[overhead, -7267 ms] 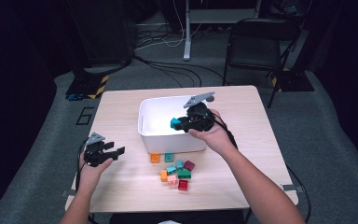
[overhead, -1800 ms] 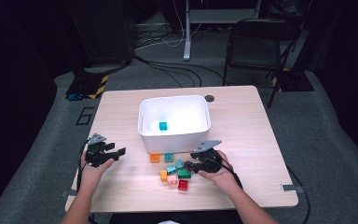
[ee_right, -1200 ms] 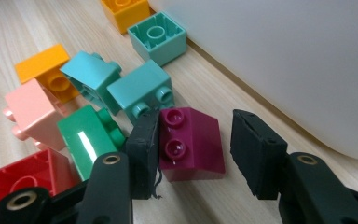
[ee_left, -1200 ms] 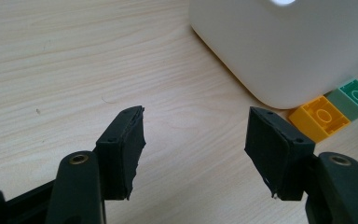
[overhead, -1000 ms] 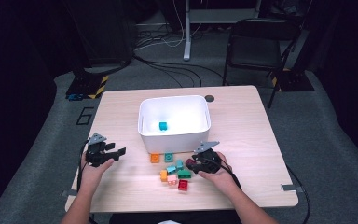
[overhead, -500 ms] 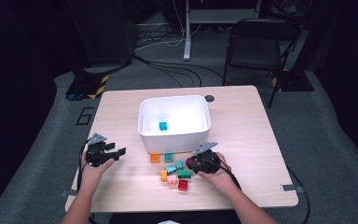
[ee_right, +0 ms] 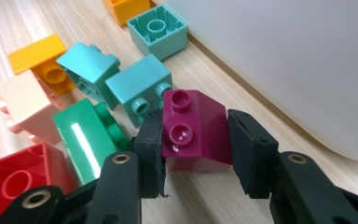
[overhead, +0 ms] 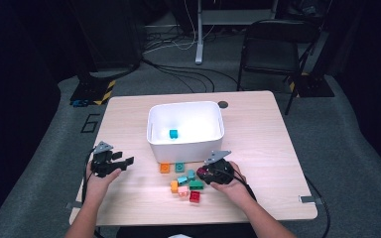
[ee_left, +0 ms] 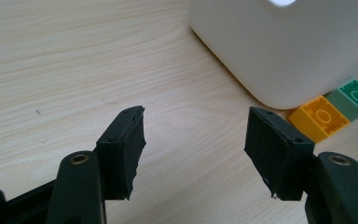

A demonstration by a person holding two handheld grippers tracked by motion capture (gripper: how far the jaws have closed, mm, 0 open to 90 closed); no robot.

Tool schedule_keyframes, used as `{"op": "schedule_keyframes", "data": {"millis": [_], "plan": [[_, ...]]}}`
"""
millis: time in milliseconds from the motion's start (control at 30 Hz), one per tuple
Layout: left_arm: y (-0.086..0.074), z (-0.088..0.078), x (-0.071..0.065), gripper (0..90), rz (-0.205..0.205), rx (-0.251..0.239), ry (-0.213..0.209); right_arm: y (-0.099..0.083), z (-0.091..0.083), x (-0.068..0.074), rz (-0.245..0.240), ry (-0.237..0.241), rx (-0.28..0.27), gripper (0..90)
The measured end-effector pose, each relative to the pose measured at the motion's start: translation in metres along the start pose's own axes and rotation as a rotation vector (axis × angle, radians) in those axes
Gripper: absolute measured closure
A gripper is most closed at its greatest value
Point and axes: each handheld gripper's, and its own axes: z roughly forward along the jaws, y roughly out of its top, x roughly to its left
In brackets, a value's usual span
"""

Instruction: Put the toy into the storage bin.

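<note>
My right gripper (ee_right: 193, 135) rests low on the table in front of the white bin (ee_right: 284, 56). Its jaws have just been closing and both pads now press on a magenta sloped brick (ee_right: 200, 121) between them. From above, the right gripper (overhead: 206, 173) sits at the right edge of the pile of loose bricks. One teal brick (overhead: 173, 133) lies inside the bin (overhead: 186, 151). The left gripper (overhead: 126, 162) hovers over bare wood at the left, open. In its own view the left gripper (ee_left: 193, 149) has nothing between its fingers.
Beside the magenta brick lie two teal bricks (ee_right: 137, 88), a green one (ee_right: 86, 135), a red one (ee_right: 18, 182), a pink one (ee_right: 25, 109) and an orange one (ee_right: 42, 58). An orange brick (overhead: 164, 168) and a teal-green brick (overhead: 179, 167) sit against the bin's front wall.
Several seconds ago the right gripper held a teal brick over the bin; that brick now lies in it. The gripper has come down to the pile. Over the last second neither hand moved.
</note>
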Motion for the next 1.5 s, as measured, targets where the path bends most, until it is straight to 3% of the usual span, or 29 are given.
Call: {"op": "schedule_keyframes", "data": {"millis": [400, 967, 1500], "plan": [[0.0, 0.0, 0.001, 37.2, -0.001, -0.005, 0.002, 0.009, -0.015, 0.006, 0.015, 0.028, -0.018, 57.9], [0.0, -0.001, 0.0, 37.3, -0.002, -0.005, 0.004, 0.032, -0.035, 0.02, -0.019, 0.084, -0.035, 57.9], [0.0, -0.001, 0.0, 37.3, -0.001, -0.004, 0.006, 0.058, -0.052, 0.021, -0.047, 0.117, -0.03, 57.9]]}}
